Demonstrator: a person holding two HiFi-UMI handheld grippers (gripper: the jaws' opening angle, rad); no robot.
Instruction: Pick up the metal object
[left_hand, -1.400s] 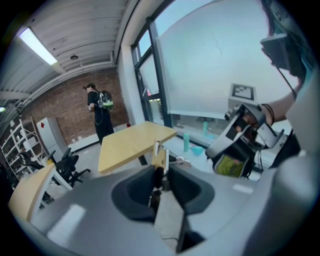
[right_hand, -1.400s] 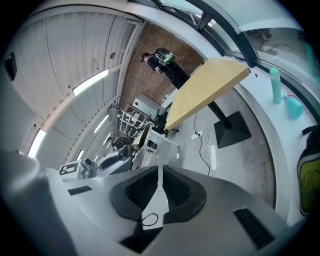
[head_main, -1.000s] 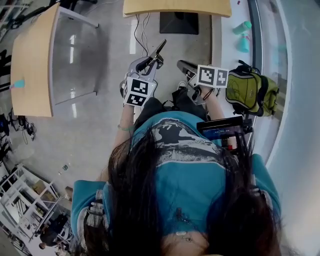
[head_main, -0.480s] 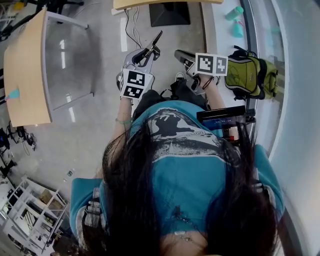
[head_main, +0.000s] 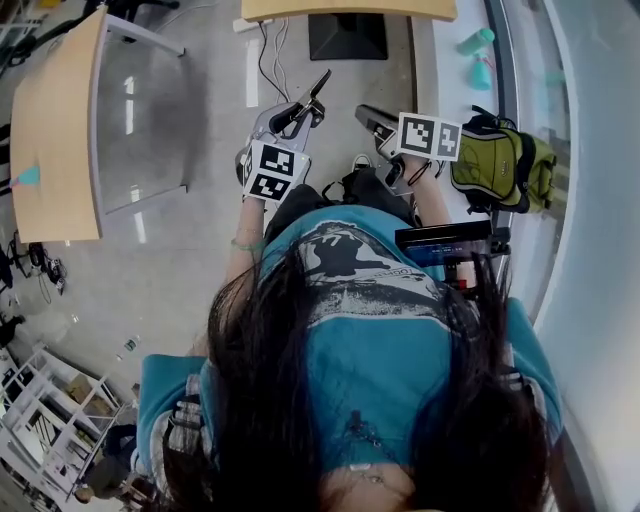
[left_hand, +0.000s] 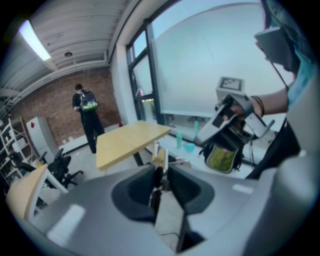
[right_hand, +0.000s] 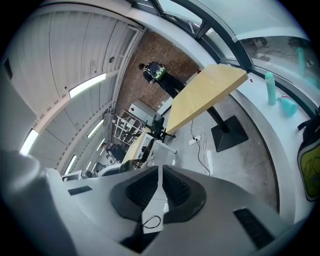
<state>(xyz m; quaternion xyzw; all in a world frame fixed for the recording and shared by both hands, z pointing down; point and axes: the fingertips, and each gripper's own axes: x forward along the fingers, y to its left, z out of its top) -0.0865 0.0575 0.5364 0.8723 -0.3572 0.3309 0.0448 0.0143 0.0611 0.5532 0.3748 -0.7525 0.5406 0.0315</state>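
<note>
The grey floor (head_main: 190, 240) lies open between a curved wooden bench (head_main: 55, 130) on the left and a green backpack (head_main: 505, 165) by the window on the right. The person stands there with both forearms reaching forward from the body, so the two tools sit side by side and near each other. The left gripper (head_main: 300, 112) angles forward and a little to the right. Its jaws are clenched on the metal object (head_main: 320, 88), a thin dark strip that juts past the tips into the air, well clear of any bench. The left gripper view shows it pinched edge-on between the pads. The right gripper (head_main: 368, 118) is held just beside it, jaws closed to a narrow slit with nothing between them. The pick-up itself looks complete, and this reads as the carrying stage. What follows calls for an even squeeze and a quiet wrist, since so thin a strip could pivot or slide in the pads. No set-down spot is evident.
</note>
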